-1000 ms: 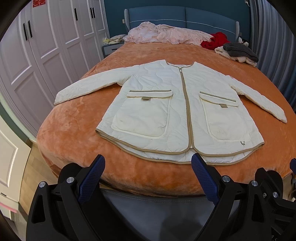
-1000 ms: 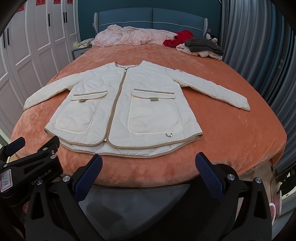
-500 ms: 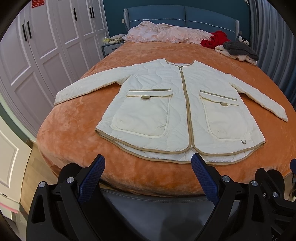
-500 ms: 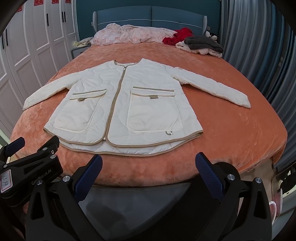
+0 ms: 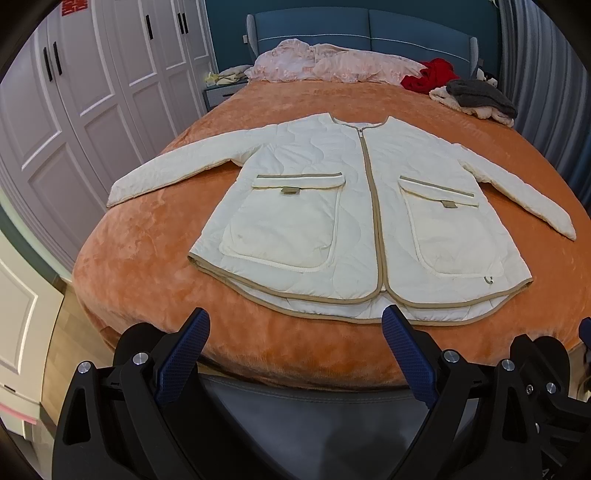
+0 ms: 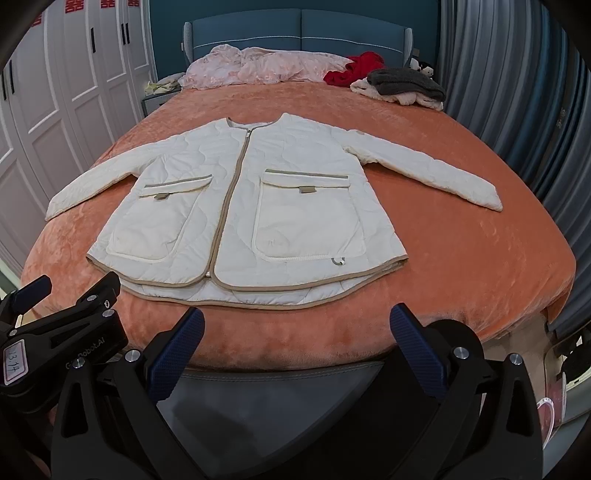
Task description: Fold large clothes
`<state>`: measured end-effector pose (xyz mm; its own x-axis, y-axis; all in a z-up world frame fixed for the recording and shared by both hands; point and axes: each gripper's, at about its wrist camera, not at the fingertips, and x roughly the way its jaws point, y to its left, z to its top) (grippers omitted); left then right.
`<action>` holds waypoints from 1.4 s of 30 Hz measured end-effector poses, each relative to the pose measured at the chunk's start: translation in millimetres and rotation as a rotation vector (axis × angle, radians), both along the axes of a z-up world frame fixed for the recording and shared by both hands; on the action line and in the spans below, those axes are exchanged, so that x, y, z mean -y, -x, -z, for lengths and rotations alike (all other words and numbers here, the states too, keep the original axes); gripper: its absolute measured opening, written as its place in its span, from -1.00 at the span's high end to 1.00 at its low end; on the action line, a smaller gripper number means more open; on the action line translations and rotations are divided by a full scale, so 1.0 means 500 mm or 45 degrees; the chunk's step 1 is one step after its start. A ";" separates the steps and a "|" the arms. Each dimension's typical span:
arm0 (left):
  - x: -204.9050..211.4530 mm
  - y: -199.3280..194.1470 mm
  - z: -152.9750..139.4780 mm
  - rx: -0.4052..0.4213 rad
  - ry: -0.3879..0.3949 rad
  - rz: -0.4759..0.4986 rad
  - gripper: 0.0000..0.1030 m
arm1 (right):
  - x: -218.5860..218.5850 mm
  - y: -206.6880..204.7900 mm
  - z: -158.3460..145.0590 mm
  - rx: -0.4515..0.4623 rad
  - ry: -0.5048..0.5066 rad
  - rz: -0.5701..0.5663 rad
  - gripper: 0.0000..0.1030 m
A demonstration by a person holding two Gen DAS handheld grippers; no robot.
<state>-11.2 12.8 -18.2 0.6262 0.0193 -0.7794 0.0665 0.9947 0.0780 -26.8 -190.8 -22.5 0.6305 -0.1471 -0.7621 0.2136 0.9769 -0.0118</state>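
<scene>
While it lies flat and face up on the bed point(image 5: 147, 258), the jacket point(image 5: 354, 221) is zipped closed, with its tan-trimmed hem toward the near edge and its collar toward the headboard point(image 5: 365, 29). Both sleeves spread out to the sides, cuffs resting on the orange blanket. Two large patch pockets with tan flaps sit on either side of the zip, and a small ring hangs at the lower corner of one pocket, seen in the right wrist view on the pocket nearer that camera.

Near the foot of the bed, the left gripper point(image 5: 295, 332) has its blue-padded fingers spread wide and holds nothing; it is apart from the hem, with a strip of blanket between. Beside it, the right gripper point(image 6: 295, 325) is likewise spread wide and empty, just short of the hem. From the right wrist view, the left gripper's black body shows at the lower left, carrying a small label.

Farther up the bed, a pink quilt point(image 6: 266, 68) is bunched against the headboard. Next to it lie a red garment point(image 6: 354, 70) and a grey garment point(image 6: 406, 83) on top of pale clothes. White wardrobe doors point(image 5: 85, 96) line one side of the room, and grey curtains point(image 6: 517, 92) hang on the other.
</scene>
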 end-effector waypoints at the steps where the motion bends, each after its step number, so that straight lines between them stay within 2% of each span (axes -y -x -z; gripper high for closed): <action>1: 0.000 -0.001 0.002 -0.003 -0.002 0.001 -0.79 | -0.001 0.001 0.004 -0.003 -0.003 0.001 -0.90; 15: 0.015 -0.018 0.021 -0.033 -0.023 0.007 -0.78 | 0.011 -0.016 0.027 -0.049 -0.052 -0.017 -0.90; 20: 0.002 -0.056 0.042 -0.081 0.015 -0.022 -0.78 | 0.087 -0.054 0.036 -0.032 -0.091 0.039 -0.90; 25: -0.008 -0.112 0.068 -0.115 0.014 -0.060 -0.78 | 0.252 -0.116 0.046 0.029 -0.179 0.207 -0.90; 28: -0.012 -0.147 0.079 -0.101 0.008 -0.089 -0.78 | 0.385 -0.165 0.059 0.097 -0.228 0.336 -0.90; 35: -0.025 -0.238 0.096 -0.067 0.023 -0.199 -0.78 | 0.680 -0.272 0.134 0.201 -0.314 0.647 -0.90; 40: -0.005 -0.309 0.114 -0.112 -0.098 -0.182 -0.78 | 0.868 -0.326 0.202 0.223 -0.454 0.855 -0.90; 42: 0.001 -0.331 0.122 -0.112 -0.123 -0.173 -0.78 | 0.918 -0.335 0.220 0.227 -0.495 0.912 -0.90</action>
